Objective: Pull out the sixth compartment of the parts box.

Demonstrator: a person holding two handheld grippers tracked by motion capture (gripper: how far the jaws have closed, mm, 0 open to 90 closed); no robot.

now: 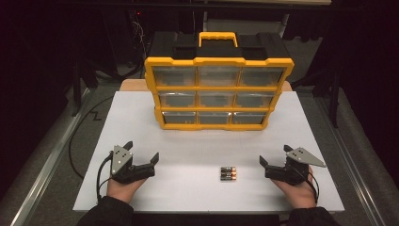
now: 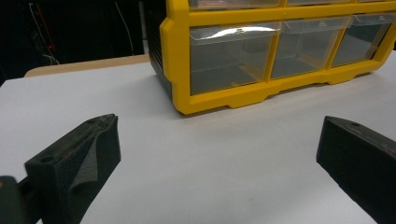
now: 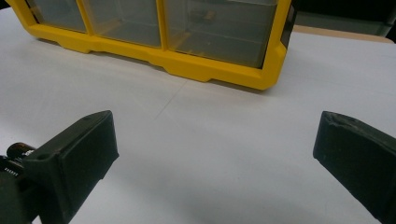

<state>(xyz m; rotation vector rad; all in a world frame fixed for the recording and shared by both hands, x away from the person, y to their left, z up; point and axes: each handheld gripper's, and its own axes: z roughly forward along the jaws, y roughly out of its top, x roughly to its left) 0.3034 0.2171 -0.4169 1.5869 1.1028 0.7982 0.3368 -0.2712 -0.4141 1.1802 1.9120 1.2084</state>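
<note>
Left gripper (image 1: 142, 151), black two-jaw tool with a grey three-cornered plate on top: resting low over the white table (image 1: 188, 141) at its near left, jaws standing wide apart and holding nothing, as the left gripper view confirms with bare table surface showing between them. Right gripper (image 1: 274, 155), matching black tool with grey plate: sitting at the near right of the table, jaws likewise spread wide and empty. Three small black-and-copper cylindrical batteries (image 1: 228, 173): lying side by side, touching one another, on the table between the two grippers, nearer to the right gripper and just off its inner jaw; in the right gripper view the end of one battery (image 3: 16, 150) is peeking out behind that gripper's left-hand jaw, outside the gap. Yellow plastic organiser case with nine clear drawers and a yellow carry handle (image 1: 219, 89): standing upright well ahead of both grippers, drawer fronts facing them; its lower row of clear drawers (image 2: 231, 58) is showing ahead of the left gripper, its yellow frame corner (image 3: 271, 70) ahead of the right gripper.
</note>
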